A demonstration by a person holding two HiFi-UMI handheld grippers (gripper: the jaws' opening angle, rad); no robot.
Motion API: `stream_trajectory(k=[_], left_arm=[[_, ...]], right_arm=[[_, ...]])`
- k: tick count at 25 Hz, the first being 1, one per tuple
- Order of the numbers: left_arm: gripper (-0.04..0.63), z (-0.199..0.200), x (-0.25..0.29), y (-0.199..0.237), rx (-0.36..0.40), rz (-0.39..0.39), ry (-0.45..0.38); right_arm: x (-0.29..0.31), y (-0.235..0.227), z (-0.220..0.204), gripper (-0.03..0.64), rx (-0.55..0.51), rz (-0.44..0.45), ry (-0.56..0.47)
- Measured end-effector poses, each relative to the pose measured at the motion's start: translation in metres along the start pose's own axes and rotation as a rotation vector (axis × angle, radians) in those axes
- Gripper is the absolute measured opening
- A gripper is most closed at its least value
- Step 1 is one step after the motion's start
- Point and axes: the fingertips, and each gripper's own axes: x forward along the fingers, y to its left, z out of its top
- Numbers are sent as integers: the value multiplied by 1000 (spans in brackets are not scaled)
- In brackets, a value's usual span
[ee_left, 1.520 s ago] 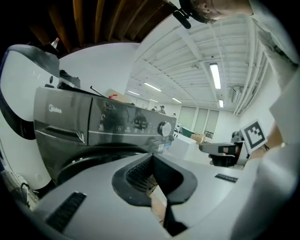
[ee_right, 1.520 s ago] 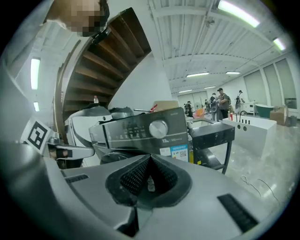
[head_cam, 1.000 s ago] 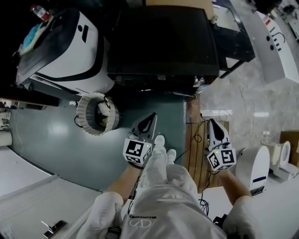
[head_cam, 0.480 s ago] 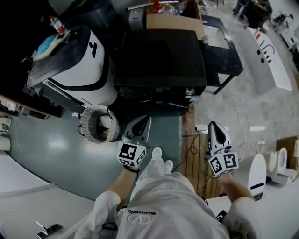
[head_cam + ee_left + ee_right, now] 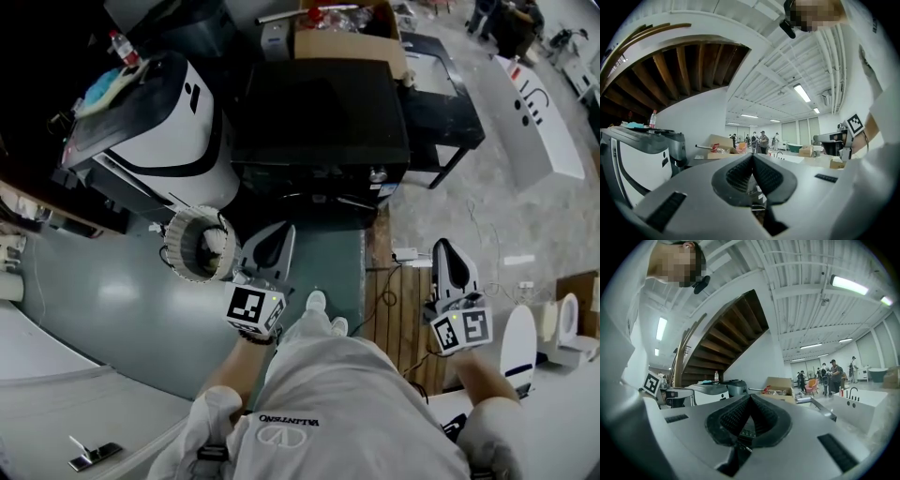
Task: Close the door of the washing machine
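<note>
Holding my left tool [image 5: 280,233] and right tool [image 5: 442,249] level, each with jaws pressed together on nothing, I face the black washing machine [image 5: 319,112] on the floor [image 5: 122,291] just ahead. Its door, unclear from above, should be stiff, hinged, easily swung: I'd push the free edge.

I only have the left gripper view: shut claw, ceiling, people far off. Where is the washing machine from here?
Observer: Head view shows the black washing machine just ahead of the left claw.
Operator: Anything near that claw?
Observer: A round ribbed basket stands on the floor to its left.
Operator: And the right claw?
Observer: Right gripper view shows the right claw shut, nothing in it.
</note>
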Motion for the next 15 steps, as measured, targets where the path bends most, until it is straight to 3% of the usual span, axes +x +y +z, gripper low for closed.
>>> stream_trajectory(k=[5, 15], left_arm=[[3, 12, -8, -1, 41, 12, -21], [3, 19, -16, -3, 35, 37, -47]], right_arm=[[-13, -1, 7, 11, -17, -9, -15], [-25, -2, 9, 11, -10, -21, -31]])
